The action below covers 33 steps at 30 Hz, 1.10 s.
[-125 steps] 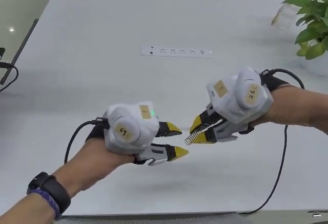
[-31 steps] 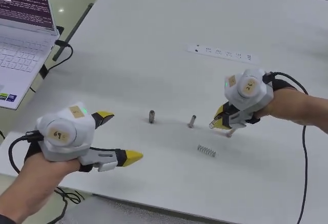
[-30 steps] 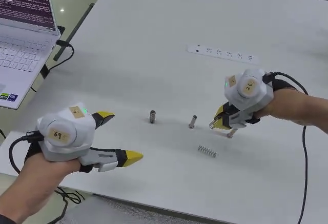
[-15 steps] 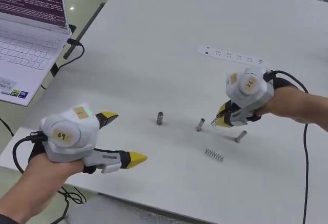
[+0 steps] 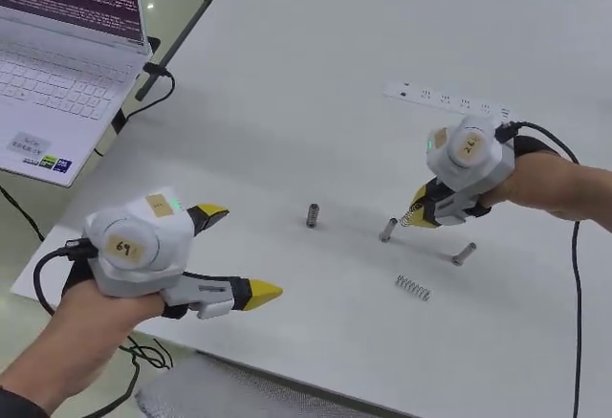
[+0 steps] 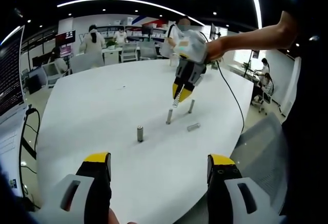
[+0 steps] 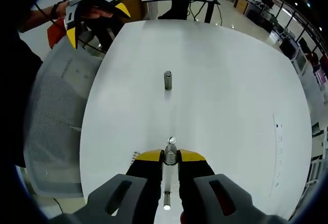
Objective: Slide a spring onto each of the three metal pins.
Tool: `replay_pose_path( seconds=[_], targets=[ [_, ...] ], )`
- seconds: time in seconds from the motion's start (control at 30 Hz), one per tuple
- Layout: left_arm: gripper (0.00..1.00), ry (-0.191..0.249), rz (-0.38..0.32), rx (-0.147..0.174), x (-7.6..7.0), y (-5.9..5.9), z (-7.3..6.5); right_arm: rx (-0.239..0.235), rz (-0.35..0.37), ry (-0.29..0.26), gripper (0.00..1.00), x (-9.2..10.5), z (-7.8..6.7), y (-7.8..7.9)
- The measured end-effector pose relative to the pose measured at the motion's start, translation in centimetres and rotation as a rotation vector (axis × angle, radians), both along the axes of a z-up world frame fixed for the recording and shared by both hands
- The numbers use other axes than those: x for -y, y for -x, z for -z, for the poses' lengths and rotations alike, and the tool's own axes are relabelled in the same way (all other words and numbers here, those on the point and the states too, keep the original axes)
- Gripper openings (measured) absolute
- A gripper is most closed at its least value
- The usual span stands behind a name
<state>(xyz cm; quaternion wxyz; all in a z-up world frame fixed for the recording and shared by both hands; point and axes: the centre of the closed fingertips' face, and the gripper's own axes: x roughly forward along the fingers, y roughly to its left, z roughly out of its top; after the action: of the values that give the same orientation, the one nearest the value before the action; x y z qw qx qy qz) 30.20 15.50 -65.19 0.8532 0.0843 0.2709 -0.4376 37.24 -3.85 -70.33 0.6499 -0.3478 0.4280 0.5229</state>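
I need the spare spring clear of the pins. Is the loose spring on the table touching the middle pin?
Apart. The head view shows bare table between the loose spring and the middle pin.

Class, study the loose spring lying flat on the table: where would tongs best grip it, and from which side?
Grip the loose spring at its middle coils, coming straight down from above: it lies flat on the table, both long sides open, probably balancing there.

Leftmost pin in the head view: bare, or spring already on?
Spring on: the leftmost pin shows coil ridges down its length in the right gripper view, while the middle pin looks smooth.
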Motion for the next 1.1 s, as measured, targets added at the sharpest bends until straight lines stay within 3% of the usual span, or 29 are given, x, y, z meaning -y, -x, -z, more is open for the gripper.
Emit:
replay_pose_path(
  seconds=[1.1],
  targets=[
    [0.71, 0.004, -0.023, -0.013, -0.6, 0.1, -0.2, -0.021, -0.047, 0.033, 0.09, -1.0, 1.6, -0.6]
  ],
)
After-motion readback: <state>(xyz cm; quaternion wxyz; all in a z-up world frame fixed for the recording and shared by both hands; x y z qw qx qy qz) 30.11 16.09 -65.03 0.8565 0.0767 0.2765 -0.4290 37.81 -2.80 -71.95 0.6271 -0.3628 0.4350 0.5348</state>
